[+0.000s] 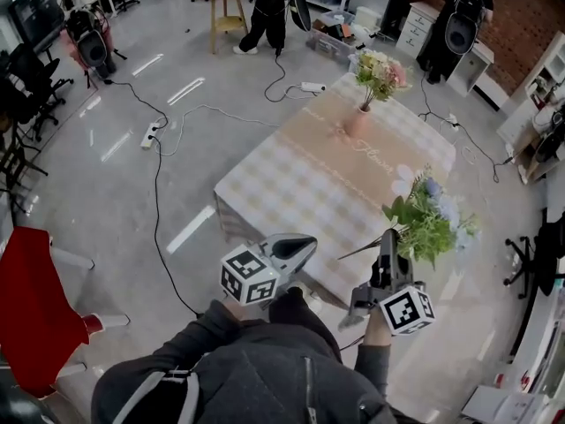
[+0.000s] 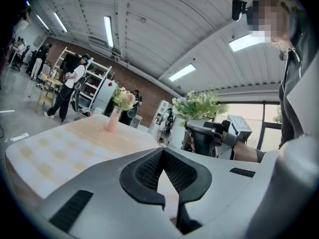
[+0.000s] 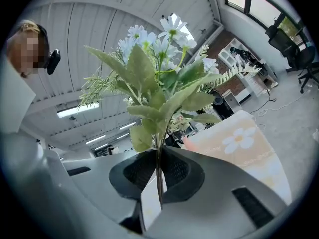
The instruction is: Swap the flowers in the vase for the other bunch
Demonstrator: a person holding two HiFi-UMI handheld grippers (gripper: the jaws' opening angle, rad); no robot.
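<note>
Near end of the table [image 1: 265, 193], just short of its edge: both grippers are held out roughly level and point toward the far end.

Right gripper [image 1: 388, 241] is clamped on the stems [image 3: 159, 180] of the replacement bunch [image 1: 430, 217]. The pinch is low on the thin stems, so the leaves and the white/blue heads stand clear above the jaws and nothing gets crushed. That bunch is in the air by the table's near right corner, nowhere near the vase yet.

Left gripper [image 1: 306, 242] has its jaws together with nothing between them. Its own view shows only tablecloth through the small gap behind the tips.

Vase [image 1: 357, 122] stands upright on the runner [image 1: 327, 148] toward the far end, well apart from both grippers, with the pink-and-cream bunch [image 1: 380, 73] in it.

My read:
- This is the approach stage and the swap hasn't begun.
- The left is probably kept free to pull the pink-and-cream bunch, since the right is occupied. It has to open first.
- It should grip just above the vase mouth and lift straight up, because the vase looks narrow and light and could tip or ride up with the stems.
- The replacement bunch may swivel in the pads, as it hangs on a few thin stems.
</note>
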